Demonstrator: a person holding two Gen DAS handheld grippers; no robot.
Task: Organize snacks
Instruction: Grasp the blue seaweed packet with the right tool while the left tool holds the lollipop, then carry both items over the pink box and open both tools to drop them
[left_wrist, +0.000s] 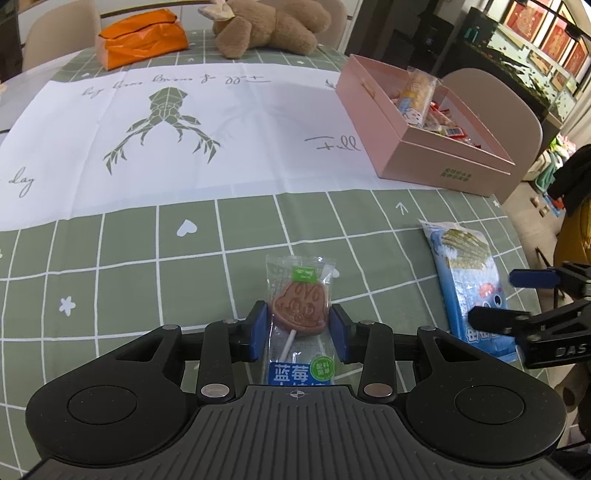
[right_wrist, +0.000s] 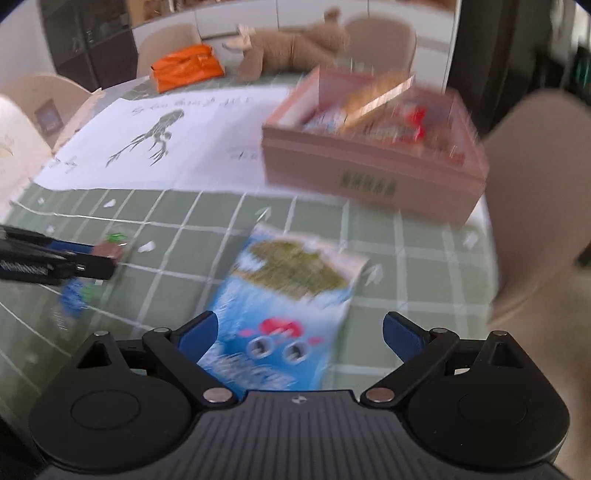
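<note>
On the near part of the green checked tablecloth (left_wrist: 110, 266), I hold two grippers angled down at snacks I mean to move into the pink box (left_wrist: 439, 155), which sits far and to the right and already has several packets in it. My left gripper (left_wrist: 299, 328) is clenched on a wrapped lollipop (left_wrist: 300, 306): its blue pads (left_wrist: 258, 332) press the clear wrapper on both sides of the brown candy head, a grip low and central enough, I judge, to keep the light packet from swinging. The lollipop's long axis runs near to far, with the stick and blue label toward me and the sealed top edge pointing away, roughly toward the white paper sheet (left_wrist: 221, 129) beyond. To its right lies a blue snack packet (right_wrist: 288, 306), flat on the cloth, its long axis also running near to far and tilted slightly right at the far end. My right gripper (right_wrist: 299, 336) is released, its jaws spread wide on either side of the packet's near end without pressing it, placed, I judge, to close across the narrow width. That view is blurred. An orange bag (left_wrist: 144, 37) and a plush toy (left_wrist: 273, 26) rest at the far edge.
</note>
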